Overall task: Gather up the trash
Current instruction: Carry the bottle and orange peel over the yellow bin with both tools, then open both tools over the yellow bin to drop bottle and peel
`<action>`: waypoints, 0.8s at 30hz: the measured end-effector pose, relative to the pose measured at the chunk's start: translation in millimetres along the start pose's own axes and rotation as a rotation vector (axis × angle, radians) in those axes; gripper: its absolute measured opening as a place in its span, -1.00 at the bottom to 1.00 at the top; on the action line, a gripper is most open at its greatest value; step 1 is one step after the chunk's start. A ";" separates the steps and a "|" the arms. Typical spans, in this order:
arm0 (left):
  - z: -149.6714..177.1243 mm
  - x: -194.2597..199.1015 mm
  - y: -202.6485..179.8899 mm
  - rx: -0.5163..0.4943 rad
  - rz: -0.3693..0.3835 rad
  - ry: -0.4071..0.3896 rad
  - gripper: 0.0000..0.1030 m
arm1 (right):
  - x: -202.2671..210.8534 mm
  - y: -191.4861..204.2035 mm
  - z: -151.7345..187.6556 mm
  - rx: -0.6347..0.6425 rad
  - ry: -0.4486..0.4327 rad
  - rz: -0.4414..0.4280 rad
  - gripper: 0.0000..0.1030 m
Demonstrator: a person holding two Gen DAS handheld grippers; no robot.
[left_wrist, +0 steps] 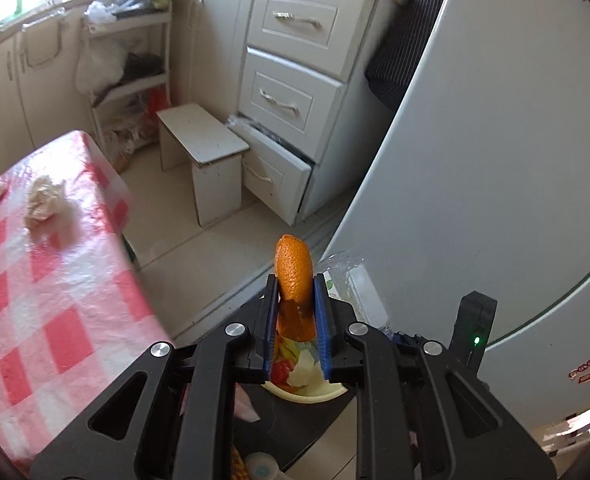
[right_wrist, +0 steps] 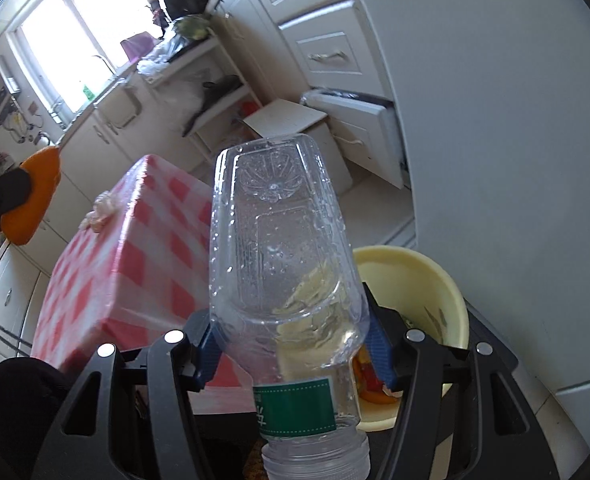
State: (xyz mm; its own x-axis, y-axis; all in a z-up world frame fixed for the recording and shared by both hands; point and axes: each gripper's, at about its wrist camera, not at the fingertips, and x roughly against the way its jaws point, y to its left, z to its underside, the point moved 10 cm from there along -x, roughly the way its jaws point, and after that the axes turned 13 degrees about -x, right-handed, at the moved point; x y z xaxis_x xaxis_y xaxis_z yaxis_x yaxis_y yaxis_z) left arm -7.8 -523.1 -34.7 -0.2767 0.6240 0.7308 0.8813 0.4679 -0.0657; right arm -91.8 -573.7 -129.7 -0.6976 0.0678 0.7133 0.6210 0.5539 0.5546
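My left gripper [left_wrist: 294,284] is shut on a piece of orange peel [left_wrist: 293,268], which sticks up between the blue pads above a yellow bowl [left_wrist: 311,394] holding food scraps. The peel also shows at the left edge of the right wrist view [right_wrist: 31,200]. My right gripper [right_wrist: 291,344] is shut on a clear plastic bottle [right_wrist: 279,240] with a green label, base pointing away, beside the yellow bowl [right_wrist: 411,276]. Two crumpled tissues [left_wrist: 43,204] lie on the red-checked tablecloth [left_wrist: 35,300].
A white fridge [left_wrist: 495,160] stands close on the right. White drawers [left_wrist: 287,96], the lowest one pulled open, and a small white stool [left_wrist: 203,148] are ahead. A cluttered shelf rack [left_wrist: 127,64] stands by the cabinets. The bowl sits on a black surface [left_wrist: 295,432].
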 end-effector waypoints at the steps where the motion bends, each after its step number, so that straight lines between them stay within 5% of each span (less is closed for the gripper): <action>1: -1.6 -10.9 -3.2 -0.004 -0.001 0.018 -0.66 | -2.9 -5.2 2.1 -0.006 0.011 0.008 0.15; 3: -1.1 -30.1 -10.0 -0.014 0.017 0.062 -0.52 | -9.5 -16.4 5.3 -0.015 0.035 0.030 0.17; 6: 2.6 -43.0 -10.5 -0.038 -0.016 0.071 -0.05 | -9.9 -30.8 7.8 -0.041 0.046 0.057 0.28; 10: 14.5 -46.5 -1.5 -0.007 -0.034 0.062 0.04 | -6.9 -40.8 7.5 -0.065 0.044 0.071 0.33; 15: -3.1 -8.1 19.7 0.056 -0.075 -0.122 0.48 | -10.4 -33.3 7.2 -0.057 0.053 0.065 0.38; 24: -0.2 11.9 39.2 0.126 -0.060 -0.188 0.54 | -16.4 -5.4 11.6 -0.006 0.068 0.051 0.42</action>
State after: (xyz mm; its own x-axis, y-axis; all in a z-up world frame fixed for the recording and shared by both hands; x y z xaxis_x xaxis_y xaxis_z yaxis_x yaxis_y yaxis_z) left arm 23.5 -497.5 -28.4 -0.4037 0.6928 0.5975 0.8098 0.5745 -0.1189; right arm -87.9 -568.2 -149.3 -0.6390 0.0389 0.7682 0.6575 0.5459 0.5193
